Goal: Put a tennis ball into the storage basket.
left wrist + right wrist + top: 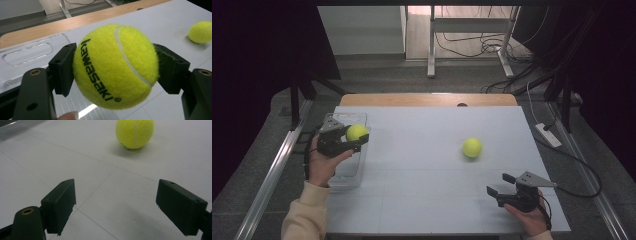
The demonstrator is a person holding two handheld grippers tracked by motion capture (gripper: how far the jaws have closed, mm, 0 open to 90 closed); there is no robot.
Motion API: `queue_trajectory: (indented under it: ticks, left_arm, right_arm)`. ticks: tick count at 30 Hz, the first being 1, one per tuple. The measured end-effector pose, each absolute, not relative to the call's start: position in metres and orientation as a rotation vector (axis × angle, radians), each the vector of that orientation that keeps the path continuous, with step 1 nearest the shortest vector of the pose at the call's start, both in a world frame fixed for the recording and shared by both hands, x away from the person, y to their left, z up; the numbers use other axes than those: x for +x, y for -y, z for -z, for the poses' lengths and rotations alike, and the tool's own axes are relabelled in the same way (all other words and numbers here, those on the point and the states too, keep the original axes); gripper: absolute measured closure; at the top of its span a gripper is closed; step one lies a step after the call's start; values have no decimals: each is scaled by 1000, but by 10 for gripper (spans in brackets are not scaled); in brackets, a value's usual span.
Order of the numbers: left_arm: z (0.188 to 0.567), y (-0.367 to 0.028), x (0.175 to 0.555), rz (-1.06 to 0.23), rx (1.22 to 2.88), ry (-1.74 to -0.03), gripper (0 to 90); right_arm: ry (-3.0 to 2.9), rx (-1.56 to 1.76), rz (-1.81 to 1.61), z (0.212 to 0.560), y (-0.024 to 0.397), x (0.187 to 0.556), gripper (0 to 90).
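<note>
Clamped in my left gripper (354, 139), the ball (356, 132) should lower gently into the bin (354, 175); right gripper (500, 184) gapes empty.

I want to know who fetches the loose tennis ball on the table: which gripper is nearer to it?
Right. The right gripper sits open just in front of the loose ball; the left gripper is far across, over the clear bin.
</note>
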State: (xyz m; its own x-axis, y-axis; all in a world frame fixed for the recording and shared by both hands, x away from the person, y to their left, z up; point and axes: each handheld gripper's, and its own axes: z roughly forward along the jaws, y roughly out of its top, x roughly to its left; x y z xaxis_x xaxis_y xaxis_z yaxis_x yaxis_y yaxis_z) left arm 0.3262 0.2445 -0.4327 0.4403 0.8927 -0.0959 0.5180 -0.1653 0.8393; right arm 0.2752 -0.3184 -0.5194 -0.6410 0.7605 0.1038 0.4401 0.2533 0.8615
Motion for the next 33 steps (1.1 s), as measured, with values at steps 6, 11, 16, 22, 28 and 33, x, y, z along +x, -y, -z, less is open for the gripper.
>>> queue_trajectory:
  ticks: [6, 11, 16, 22, 28, 33]
  left_arm:
    - [432, -250, 329, -554, 1812, -1223, 272]
    - [430, -252, 331, -565, 1813, -1232, 272]
    - [429, -256, 334, -568, 1806, -1243, 272]
    - [430, -261, 337, -569, 1800, -1263, 272]
    - [430, -264, 338, -573, 1798, -1272, 272]
    - [430, -268, 341, -585, 1793, -1290, 272]
  right_arm:
    - [-2194, 1110, -1344, 520, 319, 274, 162]
    - [-2189, 1117, -1343, 520, 320, 274, 163]
    - [-2185, 1118, -1342, 519, 320, 273, 163]
    - [-2184, 1112, -1340, 519, 319, 274, 164]
    - [-2185, 1121, -1336, 520, 320, 274, 164]
    - [-2186, 1122, -1333, 521, 319, 274, 164]
